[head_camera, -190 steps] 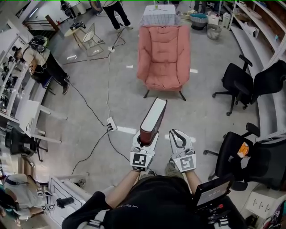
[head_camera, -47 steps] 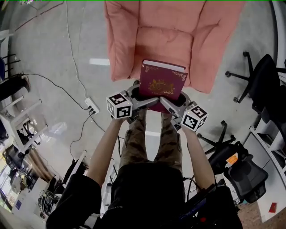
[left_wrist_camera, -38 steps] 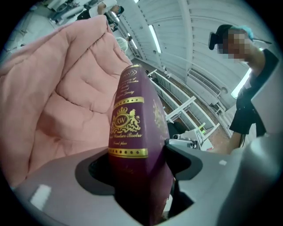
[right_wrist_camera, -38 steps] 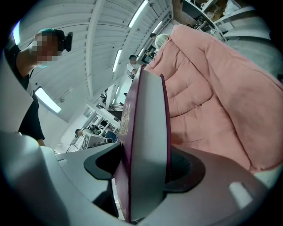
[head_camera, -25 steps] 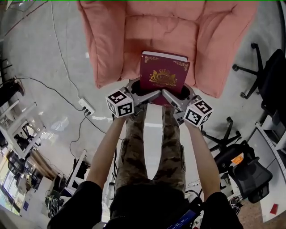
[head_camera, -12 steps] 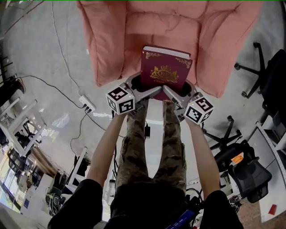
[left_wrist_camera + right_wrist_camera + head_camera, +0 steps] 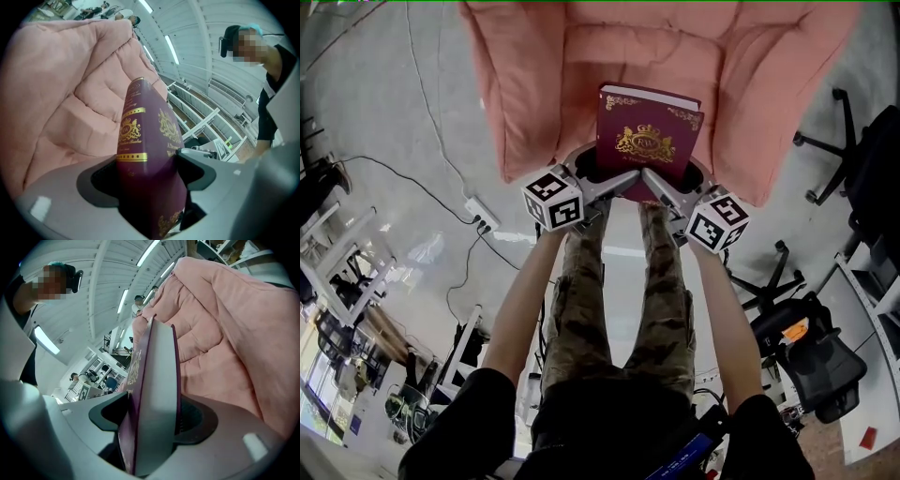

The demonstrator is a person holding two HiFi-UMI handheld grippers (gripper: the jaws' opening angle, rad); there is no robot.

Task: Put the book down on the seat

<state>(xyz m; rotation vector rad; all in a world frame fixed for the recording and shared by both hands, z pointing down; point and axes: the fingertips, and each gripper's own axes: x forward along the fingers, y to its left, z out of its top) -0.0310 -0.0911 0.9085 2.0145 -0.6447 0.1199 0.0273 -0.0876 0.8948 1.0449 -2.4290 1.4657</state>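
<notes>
**Both grippers pinch one book over the armchair's front edge**

The left gripper (image 7: 605, 178) and the right gripper (image 7: 668, 183) each have their jaws pressed onto the near end of a maroon hardback book with gold tooling (image 7: 647, 141), one at each bottom corner. The book is tilted up, with its cover facing the head camera, and sits over the front of the seat (image 7: 642, 56) of a pink padded fabric armchair (image 7: 525, 84). No view shows whether its far end touches the cushion.

The head view alone shows the front cover, with a gold crest and corner ornaments. The left gripper view shows the spine (image 7: 133, 136), banded in gold with a small crest, wedged between that gripper's (image 7: 150, 173) grey jaws. The right gripper view shows the pale page block (image 7: 159, 380) between the two maroon boards, clamped in the same way by its gripper (image 7: 152, 420). Both gripper views show quilted pink cushion behind the book and a white ceiling with strip lights (image 7: 149, 251).

In the head view the armchair stands on a grey concrete floor (image 7: 412, 122). A black cable (image 7: 398, 173) runs across the floor to a white power strip (image 7: 481, 217).

There are two grippers, one book, one armchair and two black office chairs (image 7: 862, 131) (image 7: 811, 352) at the right.
</notes>
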